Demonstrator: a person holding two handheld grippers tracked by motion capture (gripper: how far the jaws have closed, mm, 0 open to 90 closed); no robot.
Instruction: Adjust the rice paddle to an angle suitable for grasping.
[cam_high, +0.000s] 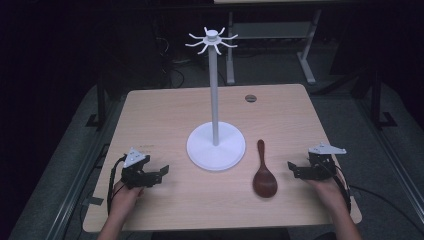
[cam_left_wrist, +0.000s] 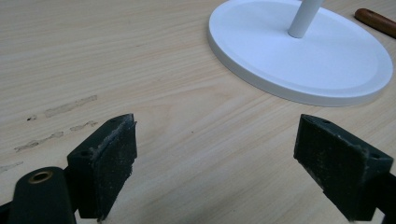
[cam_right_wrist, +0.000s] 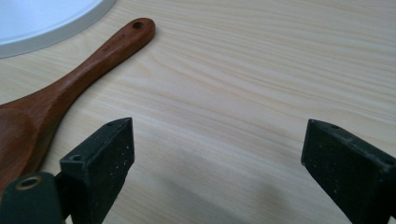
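From above, a dark brown wooden spoon (cam_high: 264, 175) lies flat on the pale wooden table (cam_high: 165, 110), its handle pointing away from the person and its bowl nearest them, just to the right of the white round-based stand with a tall pole and hooked crown (cam_high: 215, 145). The right gripper (cam_high: 294, 170) rests on the table right of the spoon, near its bowl but not touching it, jaws spread with nothing between them. The left gripper (cam_high: 161, 174) sits left of the stand's base, jaws likewise spread and empty, well apart from the spoon.

In the left gripper view, the left gripper (cam_left_wrist: 215, 158) faces bare table, with the stand's base (cam_left_wrist: 303, 60) ahead to the right and the spoon's handle tip (cam_left_wrist: 376, 21) just beyond the base.

In the right gripper view, the right gripper (cam_right_wrist: 217, 158) stands wide open over bare wood; the spoon (cam_right_wrist: 60, 93) lies to the left of the left jaw, its handle end close to the stand's rim (cam_right_wrist: 51, 28).
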